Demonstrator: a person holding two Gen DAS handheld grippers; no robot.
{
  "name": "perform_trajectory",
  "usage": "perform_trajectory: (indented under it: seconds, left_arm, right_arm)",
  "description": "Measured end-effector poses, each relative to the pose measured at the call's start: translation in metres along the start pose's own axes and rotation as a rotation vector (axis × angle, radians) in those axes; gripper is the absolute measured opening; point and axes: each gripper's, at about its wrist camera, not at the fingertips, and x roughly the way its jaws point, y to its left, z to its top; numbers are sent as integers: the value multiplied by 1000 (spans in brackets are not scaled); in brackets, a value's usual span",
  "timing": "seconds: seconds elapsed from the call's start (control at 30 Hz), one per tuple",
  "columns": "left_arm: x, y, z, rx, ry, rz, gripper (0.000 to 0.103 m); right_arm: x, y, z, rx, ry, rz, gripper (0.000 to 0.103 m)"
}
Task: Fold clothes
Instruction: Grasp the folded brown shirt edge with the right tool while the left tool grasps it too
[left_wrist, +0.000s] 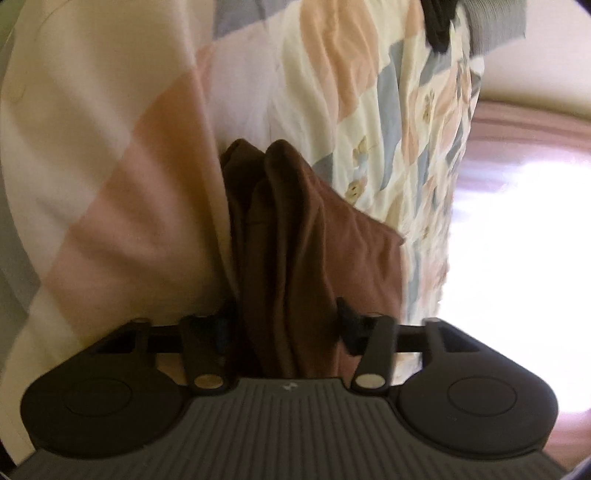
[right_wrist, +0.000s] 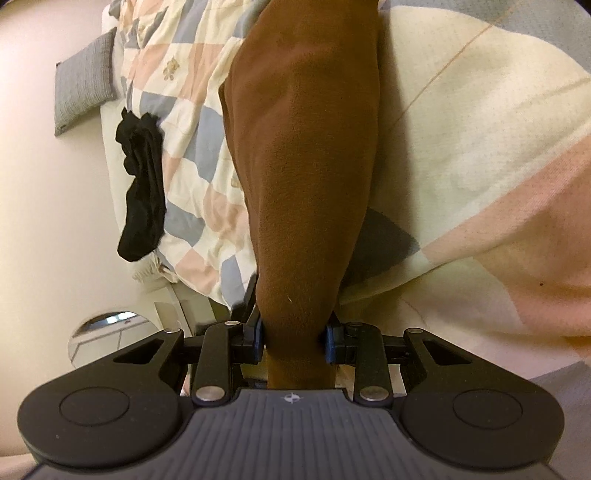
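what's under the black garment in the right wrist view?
The black garment lies on the patchwork quilt, near its edge, its lower end overhanging. Cream, pink and grey-blue patches show around it; the quilt directly beneath is covered, so anything there cannot be seen.

**Mostly soft cloth, plus matt black plastic**

The brown garment looks like a smooth, matt knit, bunched into soft folds. The quilt under it is thin patchwork cloth, a bit crinkled, no sheen. The black garment is a finer, ribbed-looking fabric. The grey pillow has a coarser woven texture. Both claws, left and right, are matt black plastic with shiny metal pins, and each body has ridged grey plastic.
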Motion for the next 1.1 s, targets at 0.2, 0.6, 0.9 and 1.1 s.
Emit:
perform_trajectory:
  seconds: [0.2, 0.6, 0.9, 1.1]
  left_arm:
    - [-3, -5, 2, 62, 25, 33, 28]
    - [5, -10, 6, 67, 55, 79, 29]
    - [17, -21, 16, 116, 82, 111, 29]
    - [21, -36, 23, 215, 124, 156, 24]
  right_arm:
    - [-16, 48, 38, -408, 173, -248, 47]
    - [-6, 129, 204, -839, 374, -233, 75]
    - [59, 89, 231, -759, 642, -153, 72]
    - [59, 85, 219, -751, 647, -105, 27]
